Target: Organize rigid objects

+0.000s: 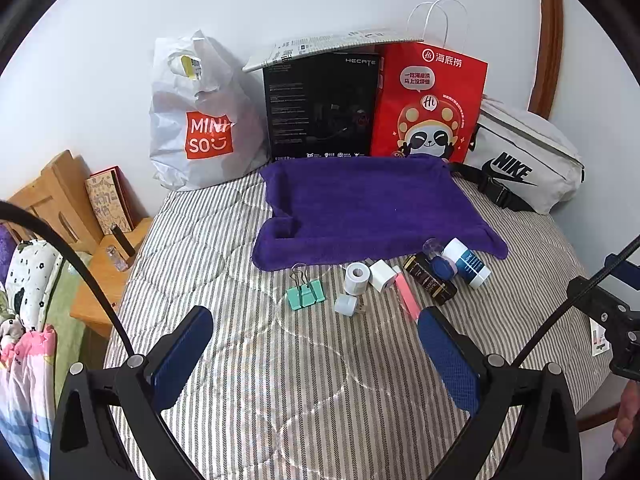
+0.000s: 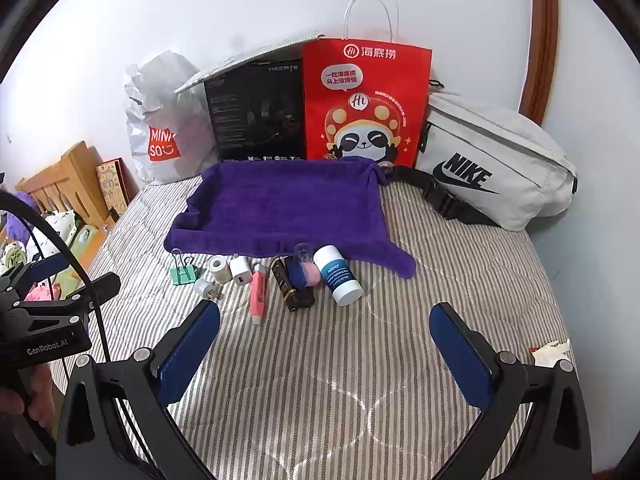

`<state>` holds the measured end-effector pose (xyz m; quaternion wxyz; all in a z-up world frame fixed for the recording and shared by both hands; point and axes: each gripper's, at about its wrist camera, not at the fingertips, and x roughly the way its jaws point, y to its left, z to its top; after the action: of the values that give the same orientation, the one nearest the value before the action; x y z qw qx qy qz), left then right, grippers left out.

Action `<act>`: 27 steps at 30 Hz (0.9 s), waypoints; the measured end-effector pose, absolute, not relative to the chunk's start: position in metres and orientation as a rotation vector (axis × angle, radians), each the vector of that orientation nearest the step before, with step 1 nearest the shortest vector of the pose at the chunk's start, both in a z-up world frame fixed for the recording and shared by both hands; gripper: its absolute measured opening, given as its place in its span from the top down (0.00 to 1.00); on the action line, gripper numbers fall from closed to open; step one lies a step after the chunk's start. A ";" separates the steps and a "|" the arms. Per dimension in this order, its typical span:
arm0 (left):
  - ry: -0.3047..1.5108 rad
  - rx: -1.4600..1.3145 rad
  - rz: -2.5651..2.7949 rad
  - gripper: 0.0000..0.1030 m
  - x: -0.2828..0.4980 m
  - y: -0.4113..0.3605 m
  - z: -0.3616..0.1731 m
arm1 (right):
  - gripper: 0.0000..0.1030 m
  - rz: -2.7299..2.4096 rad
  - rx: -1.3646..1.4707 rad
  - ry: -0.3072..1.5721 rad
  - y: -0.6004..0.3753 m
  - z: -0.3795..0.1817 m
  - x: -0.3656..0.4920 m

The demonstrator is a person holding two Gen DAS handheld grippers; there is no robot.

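While both grippers hung spread and empty above the quilt [image 2: 320, 380], the left gripper [image 1: 316, 344] and right gripper [image 2: 324, 340] faced a row of small items along the towel's [image 2: 288, 204] near edge. The clip [image 1: 305, 295] lay apart at the left end, likely easiest first: approach low, straddle its body, avoid the plug [image 1: 347, 305] beside it.

The left claw [image 1: 316, 356] hangs wide open, empty. The right claw [image 2: 326, 354] is likewise spread and empty. Both sit level, side by side.
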<state>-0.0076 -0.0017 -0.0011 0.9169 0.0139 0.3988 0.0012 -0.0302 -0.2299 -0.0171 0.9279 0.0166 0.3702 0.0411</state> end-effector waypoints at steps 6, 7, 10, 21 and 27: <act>0.824 0.027 0.004 0.00 -0.007 -0.001 -0.004 | 0.00 0.084 0.031 0.760 -0.228 -0.017 -0.030; 0.823 0.028 0.002 0.00 -0.008 -0.001 -0.004 | 0.00 0.086 0.031 0.759 -0.228 -0.018 -0.030; 0.824 0.027 0.006 0.00 -0.007 -0.001 -0.005 | 0.00 0.085 0.032 0.761 -0.229 -0.018 -0.029; 0.823 0.027 -0.026 0.00 0.003 -0.001 -0.004 | 0.00 0.084 0.037 0.752 -0.232 -0.018 -0.020; 0.842 0.019 -0.034 0.00 0.012 0.004 -0.009 | 0.00 0.092 0.025 0.729 -0.229 -0.015 -0.015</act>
<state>0.0121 0.0042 -0.0087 0.9124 0.0094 0.4089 -0.0166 -0.0145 -0.2295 -0.0155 0.9331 0.0123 0.3565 0.0451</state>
